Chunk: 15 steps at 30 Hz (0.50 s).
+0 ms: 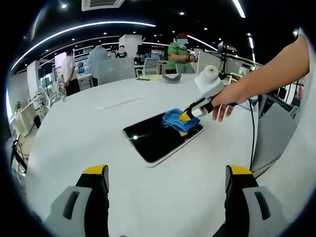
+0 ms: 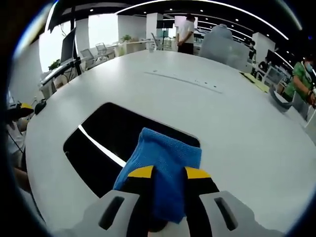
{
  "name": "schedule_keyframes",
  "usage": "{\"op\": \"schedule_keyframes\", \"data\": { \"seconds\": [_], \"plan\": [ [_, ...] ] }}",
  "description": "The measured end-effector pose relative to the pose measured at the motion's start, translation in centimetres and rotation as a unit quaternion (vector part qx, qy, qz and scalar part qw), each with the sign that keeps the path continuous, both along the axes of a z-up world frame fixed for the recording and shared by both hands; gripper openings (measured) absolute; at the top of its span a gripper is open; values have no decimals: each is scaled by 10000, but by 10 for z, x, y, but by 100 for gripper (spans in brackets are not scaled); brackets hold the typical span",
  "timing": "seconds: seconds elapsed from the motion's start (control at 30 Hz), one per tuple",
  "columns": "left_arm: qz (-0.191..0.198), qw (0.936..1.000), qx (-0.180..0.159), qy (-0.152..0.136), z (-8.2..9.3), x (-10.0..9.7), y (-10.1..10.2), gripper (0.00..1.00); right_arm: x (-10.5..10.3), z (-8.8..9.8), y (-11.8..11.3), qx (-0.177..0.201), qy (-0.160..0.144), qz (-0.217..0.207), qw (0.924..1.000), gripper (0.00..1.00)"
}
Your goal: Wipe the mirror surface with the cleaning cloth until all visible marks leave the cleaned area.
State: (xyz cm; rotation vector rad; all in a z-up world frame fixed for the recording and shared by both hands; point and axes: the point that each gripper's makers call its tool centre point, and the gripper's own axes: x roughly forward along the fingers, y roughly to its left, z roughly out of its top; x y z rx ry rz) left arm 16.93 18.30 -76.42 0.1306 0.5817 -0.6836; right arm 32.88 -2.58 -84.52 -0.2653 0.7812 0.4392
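Right gripper (image 1: 186, 116), jaws clenched on blue cleaning cloth (image 2: 165, 163), presses it onto the mirror's (image 1: 148, 138) far right corner; unwiped glass runs along the long axis toward the near left. Left gripper (image 1: 167, 185), released, hovers near, well apart.

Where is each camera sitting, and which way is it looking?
Left gripper view: rides the left gripper, looking across the round white table at the flat dark rectangular mirror; its open yellow-tipped jaws show, and the person's hand with the right gripper.
Right gripper view: rides the right gripper, looking down its jaws, shut on the blue cleaning cloth lying on the mirror.
Both share mirror, cloth and table.
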Motion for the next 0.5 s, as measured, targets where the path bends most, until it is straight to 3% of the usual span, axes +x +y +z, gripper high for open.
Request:
{"op": "schedule_keyframes", "data": {
  "seconds": [0.5],
  "plan": [
    [22, 10000, 61, 39, 4, -9, 0, 99, -9, 0, 0, -60, 101, -17, 9999, 18]
  ]
}}
